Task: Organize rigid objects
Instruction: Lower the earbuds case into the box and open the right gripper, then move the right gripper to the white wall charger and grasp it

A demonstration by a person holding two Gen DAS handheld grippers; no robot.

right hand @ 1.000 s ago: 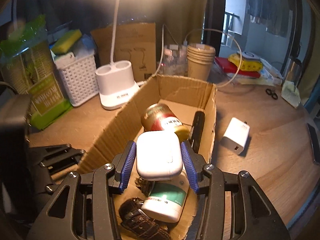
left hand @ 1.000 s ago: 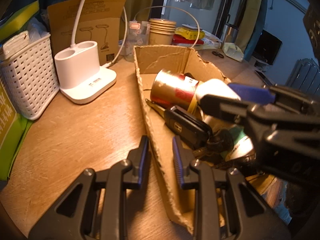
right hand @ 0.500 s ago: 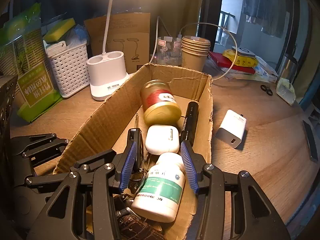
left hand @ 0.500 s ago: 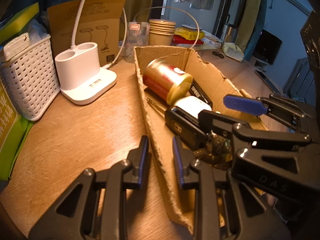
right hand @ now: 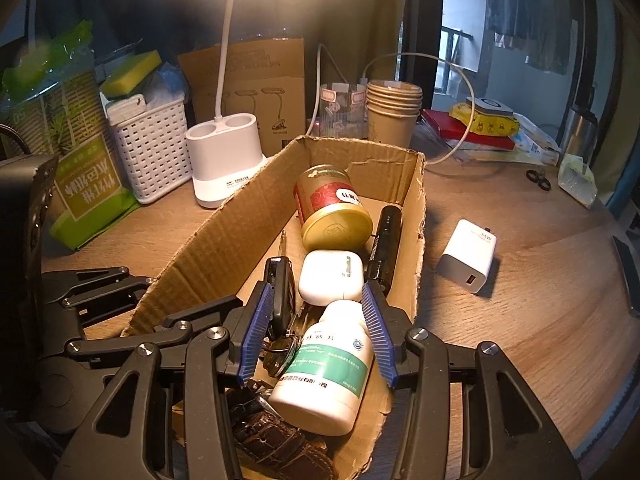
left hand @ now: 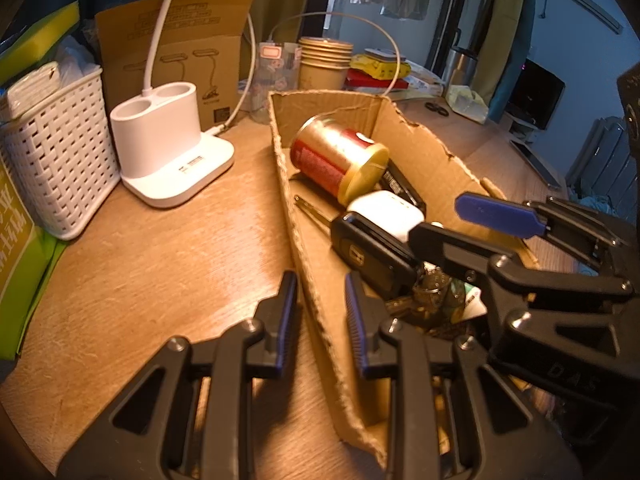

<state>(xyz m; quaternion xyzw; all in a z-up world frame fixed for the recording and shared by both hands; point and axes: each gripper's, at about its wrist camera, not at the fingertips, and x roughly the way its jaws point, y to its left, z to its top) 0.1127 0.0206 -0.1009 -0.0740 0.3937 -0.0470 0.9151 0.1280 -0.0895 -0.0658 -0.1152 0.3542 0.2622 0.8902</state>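
An open cardboard box [right hand: 224, 236] lies on the wooden table. Inside lie a red and gold tin [right hand: 330, 210], a white earbud case [right hand: 330, 278], a black flashlight [right hand: 384, 242], a black car key [right hand: 280, 292], a white pill bottle [right hand: 326, 372] and a brown leather watch strap [right hand: 276, 440]. My right gripper [right hand: 316, 334] is open and empty above the pill bottle, just behind the earbud case. My left gripper [left hand: 320, 316] straddles the box's left wall [left hand: 308, 256], its jaws narrowly apart and not visibly clamping it. A white charger [right hand: 468, 256] lies on the table right of the box.
A white lamp base [right hand: 224, 160], a white basket [right hand: 150, 148], a green packet [right hand: 84, 184] and a cardboard sheet [right hand: 248, 88] stand left and behind. Paper cups [right hand: 394, 110], a cable, books and scissors [right hand: 538, 180] are at the back right.
My right gripper let go of the white earbud case, which now lies in the box by the tin. The gripper then drew back and up. The left gripper has not moved.
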